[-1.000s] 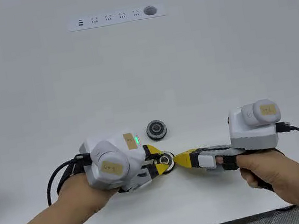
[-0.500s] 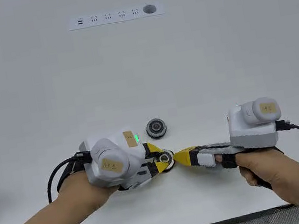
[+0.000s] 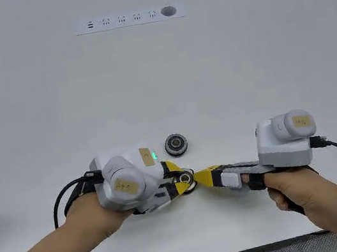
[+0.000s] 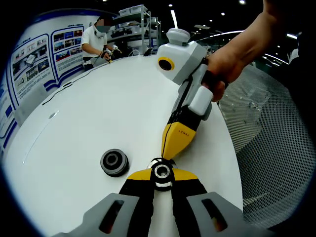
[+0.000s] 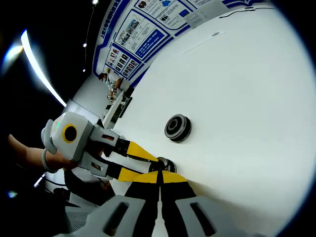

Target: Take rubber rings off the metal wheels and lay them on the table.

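Ring (image 4: pixel 153 169) looks soft, stretchy; we'd pinch its outer edge. Left gripper (image 4: pixel 162 176) clamps the stiff wheel (image 4: pixel 162 172); right gripper (image 5: pixel 159 174) jaws pressed together at rim, catch unclear.

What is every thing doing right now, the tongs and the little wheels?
left tongs, shut on the held wheel.
right tongs, shut, tip touching the held wheel.
held wheel, clamped in the left tongs.
loose wheel, lying free on the table, dark ring on.
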`<state>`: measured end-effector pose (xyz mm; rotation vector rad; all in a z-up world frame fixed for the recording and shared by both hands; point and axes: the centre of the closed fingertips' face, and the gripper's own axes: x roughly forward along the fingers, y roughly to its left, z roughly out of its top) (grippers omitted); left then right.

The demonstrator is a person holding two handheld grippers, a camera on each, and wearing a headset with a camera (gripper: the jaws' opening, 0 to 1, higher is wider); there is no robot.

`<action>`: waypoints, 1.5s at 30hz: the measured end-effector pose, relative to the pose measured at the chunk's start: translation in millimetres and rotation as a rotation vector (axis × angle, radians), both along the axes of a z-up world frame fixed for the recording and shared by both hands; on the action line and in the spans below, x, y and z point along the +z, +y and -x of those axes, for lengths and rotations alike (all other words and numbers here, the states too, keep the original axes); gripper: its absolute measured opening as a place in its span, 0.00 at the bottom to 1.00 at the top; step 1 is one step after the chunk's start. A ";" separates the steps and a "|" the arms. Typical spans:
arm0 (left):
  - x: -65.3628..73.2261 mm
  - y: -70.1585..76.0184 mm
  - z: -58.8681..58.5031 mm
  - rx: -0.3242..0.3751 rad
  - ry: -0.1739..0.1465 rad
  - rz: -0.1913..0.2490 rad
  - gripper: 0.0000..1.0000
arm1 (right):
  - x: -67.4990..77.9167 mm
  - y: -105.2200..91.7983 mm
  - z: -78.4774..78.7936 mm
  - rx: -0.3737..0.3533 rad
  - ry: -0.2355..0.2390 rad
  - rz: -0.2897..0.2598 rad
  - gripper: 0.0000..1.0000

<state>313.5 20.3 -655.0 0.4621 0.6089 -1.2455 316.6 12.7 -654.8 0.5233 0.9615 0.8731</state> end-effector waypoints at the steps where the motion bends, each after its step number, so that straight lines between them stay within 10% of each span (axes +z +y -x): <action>1: 0.0 0.0 0.0 0.000 0.000 0.000 0.12 | 0.5 0.4 0.3 -0.001 0.003 -0.003 0.01; 27: 0.0 -0.4 -0.5 -0.005 -0.002 -0.001 0.12 | 20.6 15.6 2.7 0.013 0.006 -0.106 0.01; 45: 0.4 -0.3 -1.0 0.018 0.012 0.021 0.13 | 9.2 7.8 0.5 0.001 -0.001 -0.039 0.02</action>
